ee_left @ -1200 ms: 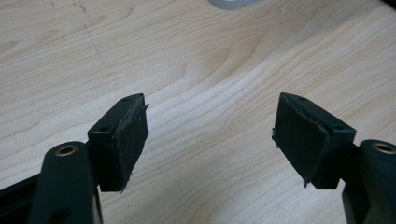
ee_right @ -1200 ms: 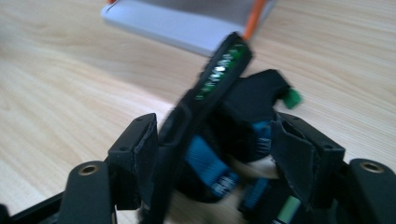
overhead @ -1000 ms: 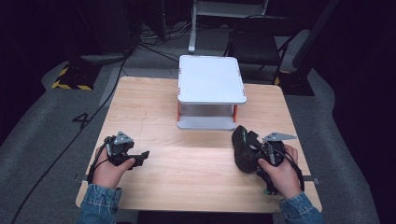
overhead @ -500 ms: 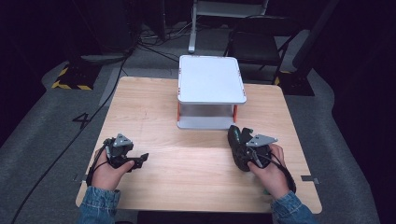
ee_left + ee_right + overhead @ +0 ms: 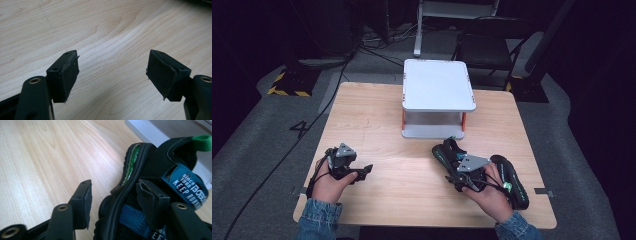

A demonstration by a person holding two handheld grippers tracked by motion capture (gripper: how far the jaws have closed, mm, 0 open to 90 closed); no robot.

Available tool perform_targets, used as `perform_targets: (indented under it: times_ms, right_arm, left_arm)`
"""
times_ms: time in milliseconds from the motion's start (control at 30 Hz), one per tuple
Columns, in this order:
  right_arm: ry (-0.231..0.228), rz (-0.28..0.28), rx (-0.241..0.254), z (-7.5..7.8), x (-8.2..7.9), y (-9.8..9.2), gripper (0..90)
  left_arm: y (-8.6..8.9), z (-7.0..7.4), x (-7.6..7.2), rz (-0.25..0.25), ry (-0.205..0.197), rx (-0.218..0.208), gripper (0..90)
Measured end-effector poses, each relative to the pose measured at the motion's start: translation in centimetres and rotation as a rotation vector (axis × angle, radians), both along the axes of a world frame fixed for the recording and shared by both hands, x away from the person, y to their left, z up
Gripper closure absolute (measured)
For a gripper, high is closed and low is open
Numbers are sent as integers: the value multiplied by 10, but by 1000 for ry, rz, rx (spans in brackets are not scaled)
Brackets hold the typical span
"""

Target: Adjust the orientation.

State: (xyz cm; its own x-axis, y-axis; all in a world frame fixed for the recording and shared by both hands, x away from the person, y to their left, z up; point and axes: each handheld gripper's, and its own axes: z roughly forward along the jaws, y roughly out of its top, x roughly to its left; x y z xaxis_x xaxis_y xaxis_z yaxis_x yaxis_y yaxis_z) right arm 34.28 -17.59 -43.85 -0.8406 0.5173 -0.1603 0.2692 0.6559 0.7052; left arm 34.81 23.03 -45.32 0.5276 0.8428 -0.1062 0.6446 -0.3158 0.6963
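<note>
Black sandals with green trim are the things in hand on the pale wooden table (image 5: 377,120). One sandal (image 5: 446,156) lies just in front of the white two-level shelf (image 5: 438,85), with the right gripper (image 5: 458,170) on it; the other sandal (image 5: 512,181) lies beside the right hand (image 5: 490,196), near the table's right edge. In the right gripper view the sandal's (image 5: 150,182) sole rim and blue strap sit between the jaws: one pad is inside the shoe against the strap, while the other pad stands off the sole with a gap, so the hold looks loose. Those jaws have just been opening a little, with the sandal between them. The left gripper (image 5: 362,172) rests low over bare wood at the table's left, its jaws (image 5: 112,75) spread wide and holding nothing.
</note>
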Motion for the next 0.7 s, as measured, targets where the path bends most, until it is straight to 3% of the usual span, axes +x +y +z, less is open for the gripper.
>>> perform_targets:
  times_ms: [67, 100, 133, 167, 200, 233, 267, 433, 567, 700]
  right_arm:
    - [53, 27, 33, 0, -1, 1, 469]
    - [101, 47, 60, -1, -2, 2, 474]
    - [101, 47, 60, -1, -2, 2, 474]
    - [143, 70, 72, -1, -4, 4, 480]
    - [146, 73, 71, -2, -5, 5, 429]
    - [146, 79, 56, -2, -6, 6, 482]
    - [154, 85, 60, -3, -7, 6, 430]
    - [140, 63, 75, -6, -9, 0, 404]
    - [97, 37, 119, 6, -14, -12, 401]
    - [40, -38, 158, 18, -18, -34, 403]
  left_arm:
    - [0, 0, 0, 3, -1, -3, 260]
    - [-1, 1, 0, 2, -2, -3, 260]
    - [-1, 1, 0, 2, -2, -3, 260]
    - [-1, 1, 0, -1, -2, -2, 260]
    - [-2, 1, 1, -5, -1, -1, 260]
    - [-3, 0, 2, -8, -4, -1, 260]
    - [-5, 0, 3, -10, -3, -4, 260]
    - [-17, 2, 9, -48, -6, -2, 260]
    - [-34, 7, 15, -90, -30, -32, 264]
    - [-55, 13, 22, -133, -74, -72, 306]
